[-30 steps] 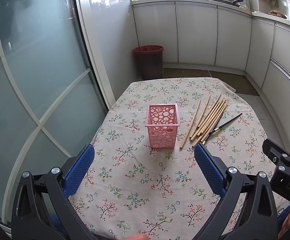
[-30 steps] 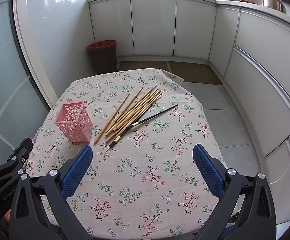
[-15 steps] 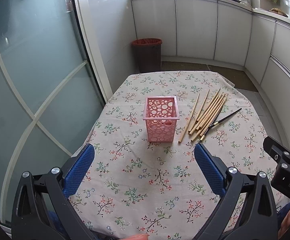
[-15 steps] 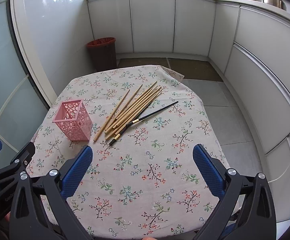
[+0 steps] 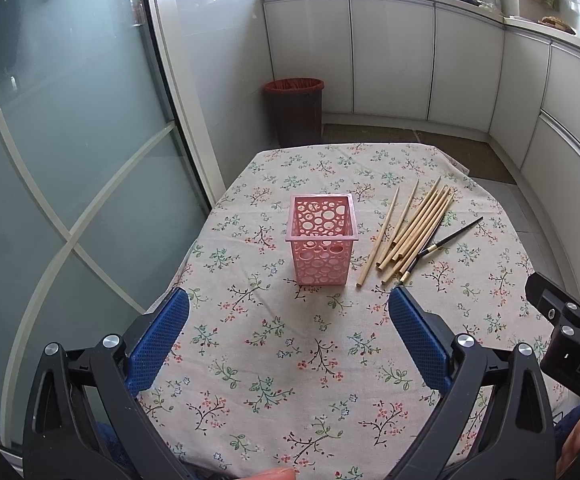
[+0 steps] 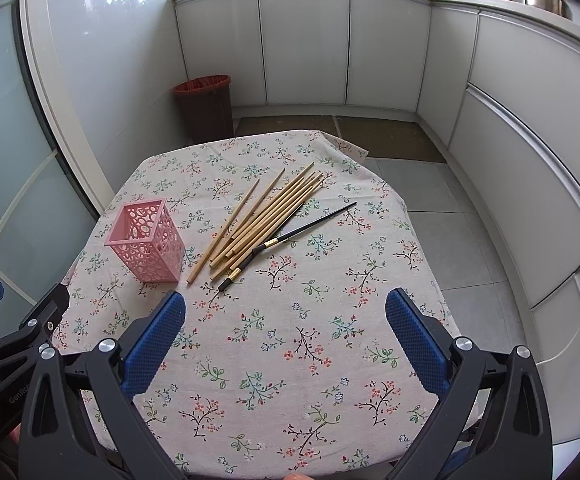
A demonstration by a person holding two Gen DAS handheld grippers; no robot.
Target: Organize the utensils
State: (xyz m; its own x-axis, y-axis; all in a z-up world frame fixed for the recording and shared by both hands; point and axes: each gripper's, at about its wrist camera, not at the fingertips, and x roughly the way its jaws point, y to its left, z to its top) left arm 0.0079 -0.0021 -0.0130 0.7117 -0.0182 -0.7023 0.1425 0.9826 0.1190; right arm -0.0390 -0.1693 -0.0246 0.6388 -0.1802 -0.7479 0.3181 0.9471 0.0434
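Observation:
A pink perforated holder (image 5: 322,238) (image 6: 146,240) stands upright and empty on the floral tablecloth (image 5: 290,360) (image 6: 290,340). To its right lie several wooden chopsticks (image 5: 410,228) (image 6: 262,220) in a loose bundle, with a black chopstick (image 5: 440,246) (image 6: 290,236) beside them. My left gripper (image 5: 288,316) is open and hovers over the near part of the table, short of the holder. Over the near right part hangs my right gripper (image 6: 284,316), also open and holding nothing. Each gripper shows at the edge of the other's view.
A dark bin with a red liner (image 5: 295,110) (image 6: 205,106) stands on the floor beyond the table. White cabinets (image 5: 390,52) (image 6: 306,44) curve along the back and right. A frosted glass door (image 5: 50,140) is on the left. Tiled floor lies to the table's right.
Both grippers have pulled back and risen slightly; the holder and chopsticks now sit farther off in both views. Nothing on the table moved.

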